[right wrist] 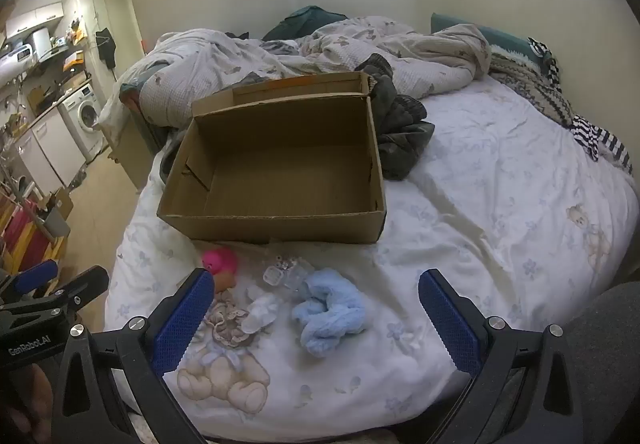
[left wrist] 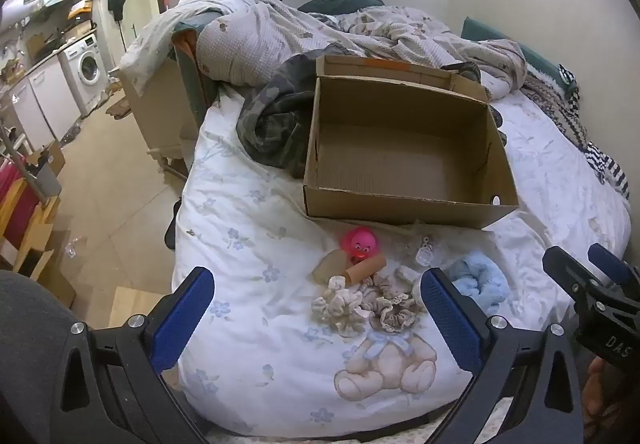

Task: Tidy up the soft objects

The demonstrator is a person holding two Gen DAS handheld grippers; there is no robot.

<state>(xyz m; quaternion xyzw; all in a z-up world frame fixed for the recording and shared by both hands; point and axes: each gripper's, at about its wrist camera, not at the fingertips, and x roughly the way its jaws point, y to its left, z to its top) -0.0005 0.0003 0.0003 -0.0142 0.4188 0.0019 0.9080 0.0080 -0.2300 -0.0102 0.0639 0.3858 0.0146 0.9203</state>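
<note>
We hold both tongs wide, gripping nothing: left tongs [left wrist: 316, 308], right tongs [right wrist: 314, 308]. Between the left fingers lie beige scrunchies [left wrist: 360, 304]; between the right fingers, a blue scrunchie [right wrist: 330, 314]. Just beyond sit a pink toy [left wrist: 360, 242] and a tube [left wrist: 366, 268]. Farther ahead, the box [right wrist: 280, 220] rests on the bed [right wrist: 480, 204].

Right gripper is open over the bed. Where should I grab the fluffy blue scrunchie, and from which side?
Take the blue scrunchie from above, pinching its thick right-hand loop. It lies flat and curled, and that side sits clear of the white sock. The right gripper probably needs only a short drop.
</note>
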